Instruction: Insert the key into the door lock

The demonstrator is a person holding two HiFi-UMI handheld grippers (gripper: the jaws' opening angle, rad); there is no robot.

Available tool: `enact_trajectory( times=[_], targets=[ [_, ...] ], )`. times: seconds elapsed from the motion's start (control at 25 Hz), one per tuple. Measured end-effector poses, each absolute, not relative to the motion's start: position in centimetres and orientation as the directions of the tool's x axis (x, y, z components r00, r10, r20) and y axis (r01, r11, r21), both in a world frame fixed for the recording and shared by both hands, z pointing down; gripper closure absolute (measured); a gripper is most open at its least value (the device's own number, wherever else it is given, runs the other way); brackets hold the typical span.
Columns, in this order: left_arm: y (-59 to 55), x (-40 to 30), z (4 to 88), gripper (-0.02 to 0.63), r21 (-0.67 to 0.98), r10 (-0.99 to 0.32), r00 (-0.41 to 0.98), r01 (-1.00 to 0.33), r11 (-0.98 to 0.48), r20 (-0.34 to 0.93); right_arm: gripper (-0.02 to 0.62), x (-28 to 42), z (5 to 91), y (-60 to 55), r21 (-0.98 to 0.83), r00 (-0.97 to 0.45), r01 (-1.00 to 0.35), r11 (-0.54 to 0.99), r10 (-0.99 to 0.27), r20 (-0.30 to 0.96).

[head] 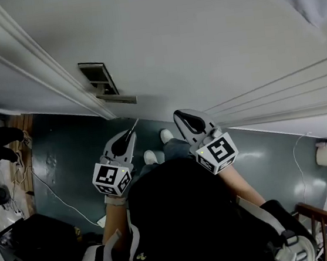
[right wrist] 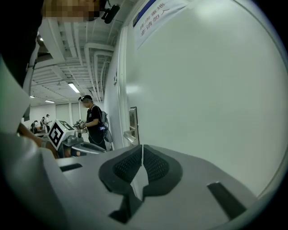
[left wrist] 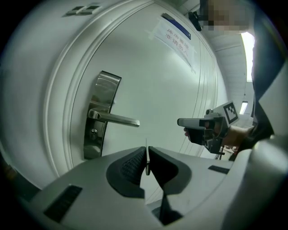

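The white door (head: 199, 40) carries a metal lock plate (head: 98, 77) with a lever handle (head: 116, 98). In the left gripper view the plate (left wrist: 102, 101) shows its handle (left wrist: 116, 119) and, below it, the keyhole (left wrist: 93, 132). My left gripper (left wrist: 147, 152) is shut on a thin key (left wrist: 146, 157), seen edge-on, a short way off the door and right of the keyhole. In the head view the key (head: 134, 125) sticks out of the left gripper (head: 129, 137) toward the door, below the handle. My right gripper (right wrist: 142, 157) is shut with nothing in it, beside the left one (head: 184, 118).
A paper notice (left wrist: 173, 38) is taped high on the door. A person in black (right wrist: 93, 120) stands farther along the wall. On the dark floor (head: 67, 162) lie cables (head: 53, 193) and a black case (head: 35, 243). A wooden rail (head: 322, 217) is at the right.
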State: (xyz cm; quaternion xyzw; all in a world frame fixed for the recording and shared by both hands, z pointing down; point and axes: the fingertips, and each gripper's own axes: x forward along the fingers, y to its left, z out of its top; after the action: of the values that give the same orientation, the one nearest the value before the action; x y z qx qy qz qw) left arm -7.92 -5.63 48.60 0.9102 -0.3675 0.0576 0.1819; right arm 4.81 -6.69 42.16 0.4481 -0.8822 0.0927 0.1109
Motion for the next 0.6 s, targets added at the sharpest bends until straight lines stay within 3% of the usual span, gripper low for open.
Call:
enact_trajectory(
  times=[0.6],
  targets=[
    [-9.2,-13.1,51.9,0.578,0.445,-0.784,0.567,-0.787,-0.427,0.251,0.575,0.8,42.4,-11.9,-0.074,-0.739,-0.648,0.758,-0.602,0.302]
  ],
)
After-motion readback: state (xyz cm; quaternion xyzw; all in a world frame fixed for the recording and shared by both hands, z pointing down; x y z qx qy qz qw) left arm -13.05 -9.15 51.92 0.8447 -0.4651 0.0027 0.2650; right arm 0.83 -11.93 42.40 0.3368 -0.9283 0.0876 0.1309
